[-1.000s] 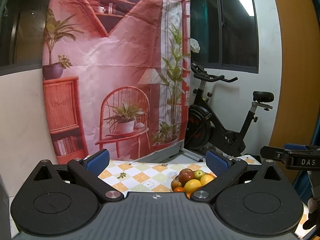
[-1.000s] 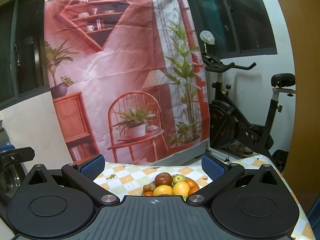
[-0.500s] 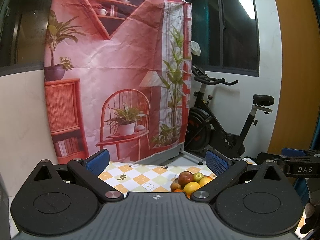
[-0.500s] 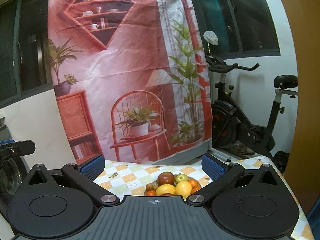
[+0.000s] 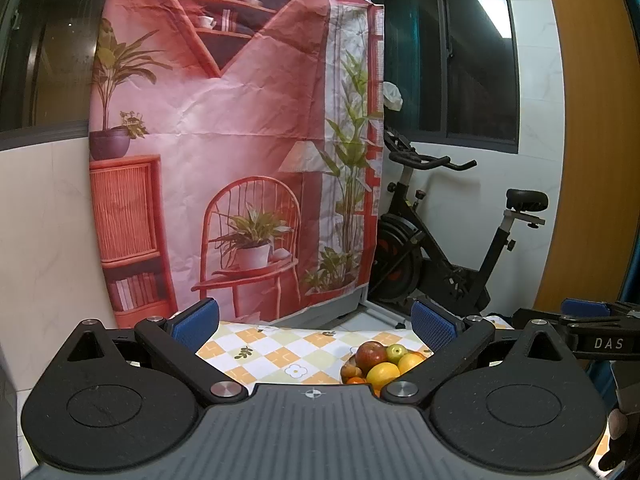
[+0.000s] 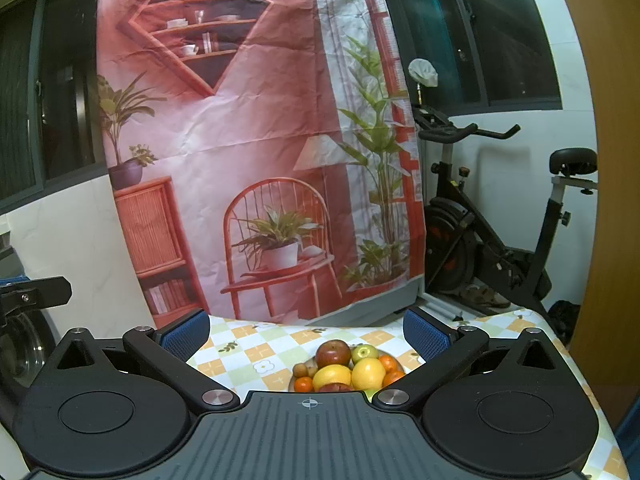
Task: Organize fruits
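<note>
A plate of piled fruit (image 6: pixel 347 368) stands on a checked tablecloth (image 6: pixel 248 354): a red apple (image 6: pixel 333 353), a green apple (image 6: pixel 365 352), yellow citrus (image 6: pixel 368 373), small oranges (image 6: pixel 303 384). In the left wrist view the pile (image 5: pixel 380 362) lies low right. My right gripper (image 6: pixel 306 332) is open and empty, above and short of the plate. My left gripper (image 5: pixel 314 322) is open and empty, to the plate's left. The right gripper's body (image 5: pixel 592 334) shows at the left view's right edge.
A printed pink backdrop (image 6: pixel 248 160) hangs behind the table. An exercise bike (image 6: pixel 492 236) stands at the back right, beside an orange wall panel (image 6: pixel 616 200). The table's right edge (image 6: pixel 560 344) runs near the bike. The left gripper's body (image 6: pixel 32 294) shows at the far left.
Both cameras have tilted or dropped a little, so the fruit plate sits slightly lower in each view. Both grippers stay open and empty.
</note>
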